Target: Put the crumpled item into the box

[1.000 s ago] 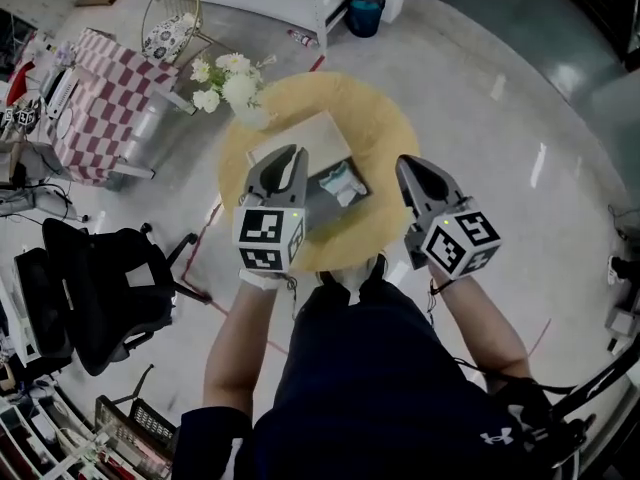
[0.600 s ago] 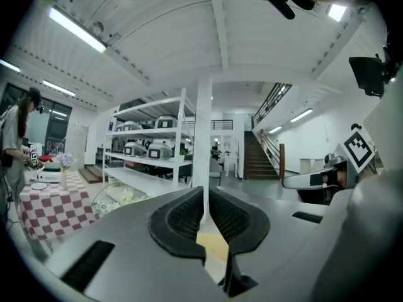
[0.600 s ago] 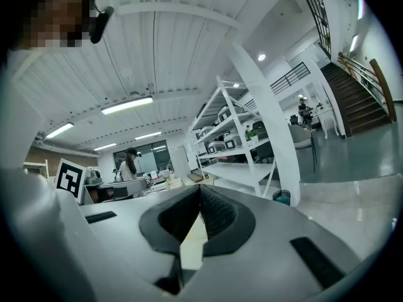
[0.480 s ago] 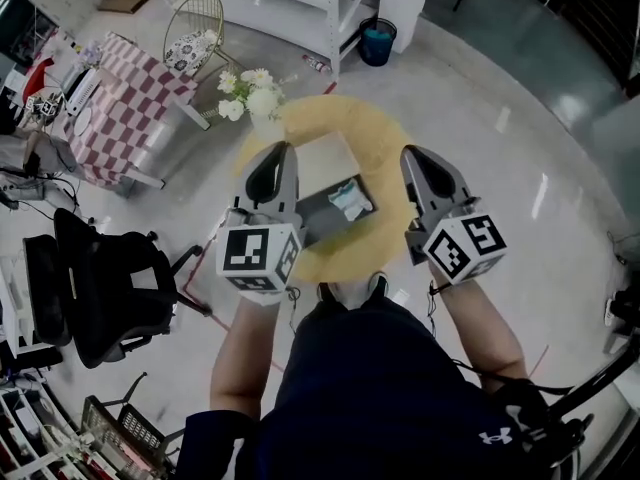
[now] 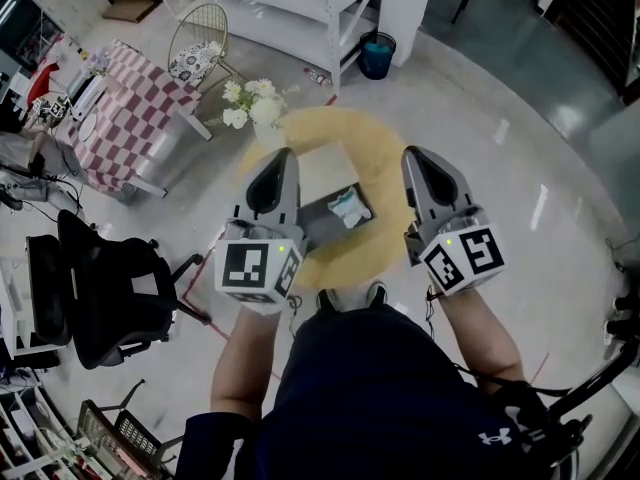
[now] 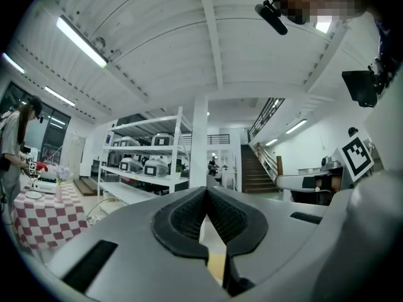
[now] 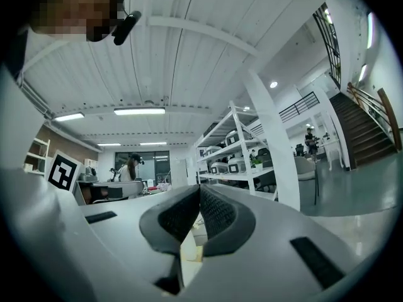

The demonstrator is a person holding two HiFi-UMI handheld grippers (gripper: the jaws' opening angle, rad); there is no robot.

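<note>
A crumpled white and teal item (image 5: 348, 206) lies inside an open grey box (image 5: 322, 225) on a round yellow table (image 5: 378, 148) far below me. The box's pale lid (image 5: 327, 166) is folded back toward the flowers. My left gripper (image 5: 283, 154) is held high above the table's left side, jaws together and empty. My right gripper (image 5: 413, 154) hangs above the table's right side, also shut on nothing. In the left gripper view the left gripper (image 6: 205, 190) points level into the room. In the right gripper view the right gripper (image 7: 199, 187) does the same, tips touching.
A vase of white flowers (image 5: 253, 106) stands at the table's far left edge. Around it are a checkered table (image 5: 125, 108), a wire chair (image 5: 195, 40), a black office chair (image 5: 100, 288), a blue bin (image 5: 378, 56) and white shelving (image 5: 290, 3). A person (image 6: 12, 146) stands by the checkered table.
Both grippers have come up closer to the head camera and the table looks smaller and farther. The crumpled item stays in the box. Both jaws remain shut.
</note>
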